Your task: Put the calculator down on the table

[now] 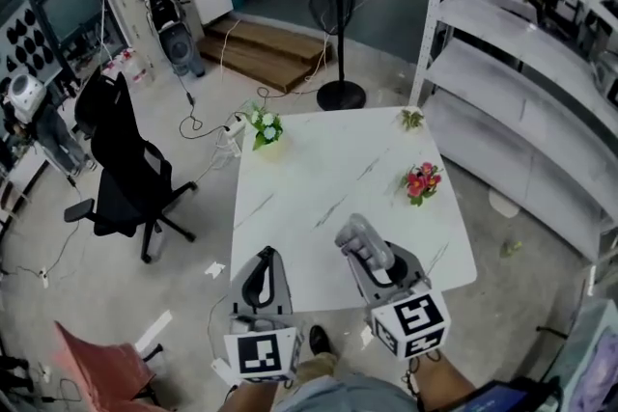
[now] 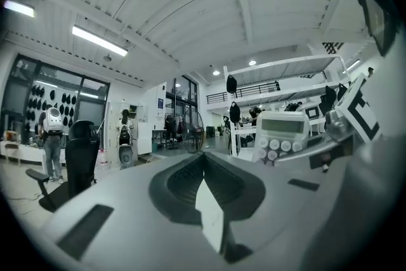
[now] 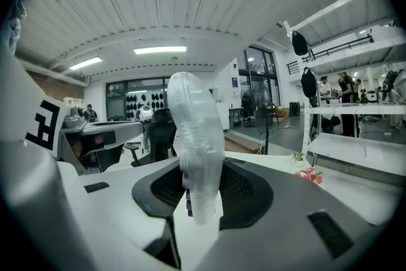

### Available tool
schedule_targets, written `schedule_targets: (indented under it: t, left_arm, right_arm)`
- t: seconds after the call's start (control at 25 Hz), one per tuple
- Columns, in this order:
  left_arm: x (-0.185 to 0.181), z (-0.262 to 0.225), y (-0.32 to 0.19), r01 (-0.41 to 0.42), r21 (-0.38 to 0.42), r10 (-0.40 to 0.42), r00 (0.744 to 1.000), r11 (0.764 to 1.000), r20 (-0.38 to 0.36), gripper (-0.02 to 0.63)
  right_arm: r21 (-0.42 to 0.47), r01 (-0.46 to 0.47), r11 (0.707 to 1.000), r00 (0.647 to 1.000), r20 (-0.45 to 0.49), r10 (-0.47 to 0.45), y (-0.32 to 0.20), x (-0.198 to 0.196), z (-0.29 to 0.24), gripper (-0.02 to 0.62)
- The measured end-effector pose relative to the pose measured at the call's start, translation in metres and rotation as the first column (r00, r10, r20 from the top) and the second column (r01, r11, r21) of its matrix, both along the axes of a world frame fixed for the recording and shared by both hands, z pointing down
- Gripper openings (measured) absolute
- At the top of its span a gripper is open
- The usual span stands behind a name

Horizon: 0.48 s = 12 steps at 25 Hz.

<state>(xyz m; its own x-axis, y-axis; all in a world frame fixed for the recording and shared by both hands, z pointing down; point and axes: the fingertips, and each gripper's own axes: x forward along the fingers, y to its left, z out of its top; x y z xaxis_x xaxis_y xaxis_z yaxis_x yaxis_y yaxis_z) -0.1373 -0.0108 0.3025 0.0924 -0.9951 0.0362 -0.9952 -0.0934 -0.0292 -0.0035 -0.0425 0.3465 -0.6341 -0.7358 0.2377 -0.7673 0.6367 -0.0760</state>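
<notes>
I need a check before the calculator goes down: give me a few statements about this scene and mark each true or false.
1. The right gripper holds the calculator. True.
2. The calculator lies on the table. False: it is in the jaws, off the surface.
3. The left gripper also holds something. False: its jaws are shut on nothing.
4. Pink flowers stand on the table's right side. True.
</notes>
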Motion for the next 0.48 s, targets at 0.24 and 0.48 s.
schedule_targets:
  t: [0.24, 0.48]
  left_arm:
    - [-0.039, -0.031, -0.055, -0.020, 0.066, 0.019, 1.000, 0.998, 0.016, 0.008]
    - [-0.056, -0.045, -0.088, -0.052, 0.116, 0.048, 0.998, 0.992, 0.035, 0.008]
  right_arm:
    - [0.064, -0.026, 0.998, 1.000, 0.013, 0.025, -0.054, -0.035, -0.033, 0.149]
    - [0.114, -0.052, 0.992, 0.998, 0.026, 0.050, -0.080, -0.051, -0.049, 0.149]
